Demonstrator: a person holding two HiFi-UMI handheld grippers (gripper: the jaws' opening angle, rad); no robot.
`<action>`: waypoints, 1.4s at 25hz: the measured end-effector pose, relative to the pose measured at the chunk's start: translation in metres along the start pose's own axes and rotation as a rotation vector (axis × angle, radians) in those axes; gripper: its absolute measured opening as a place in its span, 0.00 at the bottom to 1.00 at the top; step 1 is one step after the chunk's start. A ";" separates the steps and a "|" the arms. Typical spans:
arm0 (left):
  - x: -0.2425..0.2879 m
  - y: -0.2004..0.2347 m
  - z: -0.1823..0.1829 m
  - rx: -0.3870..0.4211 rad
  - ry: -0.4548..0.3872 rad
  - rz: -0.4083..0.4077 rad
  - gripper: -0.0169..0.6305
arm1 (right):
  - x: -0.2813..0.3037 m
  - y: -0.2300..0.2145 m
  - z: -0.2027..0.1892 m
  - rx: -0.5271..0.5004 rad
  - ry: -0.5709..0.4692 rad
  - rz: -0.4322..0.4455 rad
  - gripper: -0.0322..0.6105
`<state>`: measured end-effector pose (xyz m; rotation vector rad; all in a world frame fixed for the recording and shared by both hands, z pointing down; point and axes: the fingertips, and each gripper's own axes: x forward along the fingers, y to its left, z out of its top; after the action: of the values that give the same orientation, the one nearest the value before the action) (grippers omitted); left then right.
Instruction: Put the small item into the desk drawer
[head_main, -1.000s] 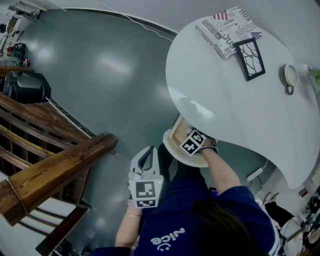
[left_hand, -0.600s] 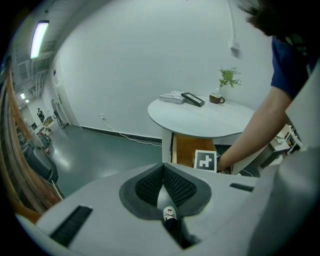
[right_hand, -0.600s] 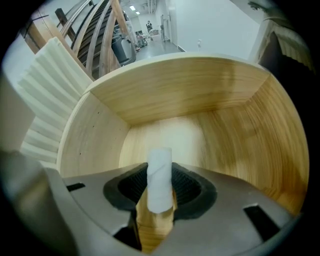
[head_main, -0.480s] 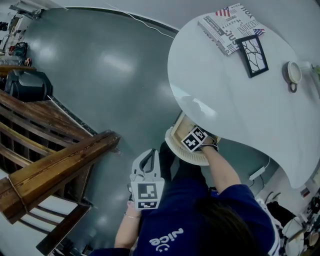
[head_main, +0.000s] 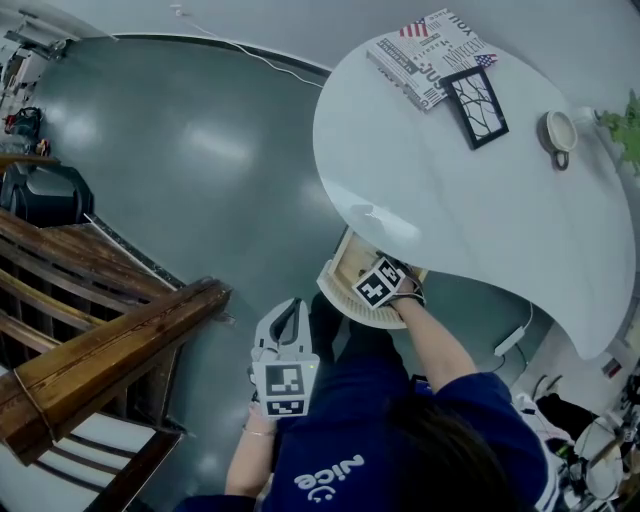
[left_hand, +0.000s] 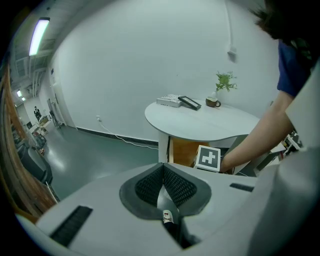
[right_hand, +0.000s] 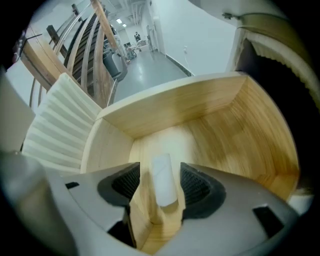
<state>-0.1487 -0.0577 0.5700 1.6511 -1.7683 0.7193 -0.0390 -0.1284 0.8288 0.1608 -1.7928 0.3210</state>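
**A:** Right gripper (right_hand: 160, 171) first. Sunk inside the open wooden drawer (right_hand: 210, 115), aimed steeply at its bottom. Just been opening at the jaws, now spread wide, with a clear gap at each pad. Gripping nothing.

**B:** And between them?

**A:** Small white item (right_hand: 164, 182). Seems to be lying on the drawer bottom, touching neither pad as far as can be seen.

**B:** So let go, probably. Risks from here?

**A:** Mostly on the way out. Easy to clip or drag the item if lifted crooked, with a pad on either side of it. Looks rounded, so could roll off toward a wall once nudged. Could also bump the drawer's side, or the underside of the white desk (head_main: 470, 210), which sits close above in the head view.

**B:** And shutting the drawer?

**A:** Pulled well out, judging by the ribbed white front (right_hand: 55, 127). Might send the item sliding to the back if shoved hard. Probably harmless, but worth a gentle push.

**B:** Pose of the arms?

**A:** Right forearm (head_main: 440, 345) stretched forward and down, with the wrist tucked just under the desk edge. Left gripper (left_hand: 162, 175) held back near the body, tilted downward, pads pressed together on nothing, well apart from the drawer.
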 end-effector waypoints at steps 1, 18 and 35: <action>0.000 0.000 0.002 -0.008 -0.007 -0.005 0.03 | -0.006 0.000 0.002 0.012 -0.017 -0.003 0.46; 0.014 -0.012 0.042 0.017 -0.108 -0.115 0.03 | -0.112 0.012 0.000 0.268 -0.233 -0.070 0.49; 0.030 -0.035 0.077 0.045 -0.171 -0.251 0.03 | -0.231 0.001 0.024 0.472 -0.566 -0.192 0.49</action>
<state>-0.1204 -0.1378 0.5406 1.9720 -1.6264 0.5199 -0.0054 -0.1489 0.6003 0.8198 -2.2050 0.5997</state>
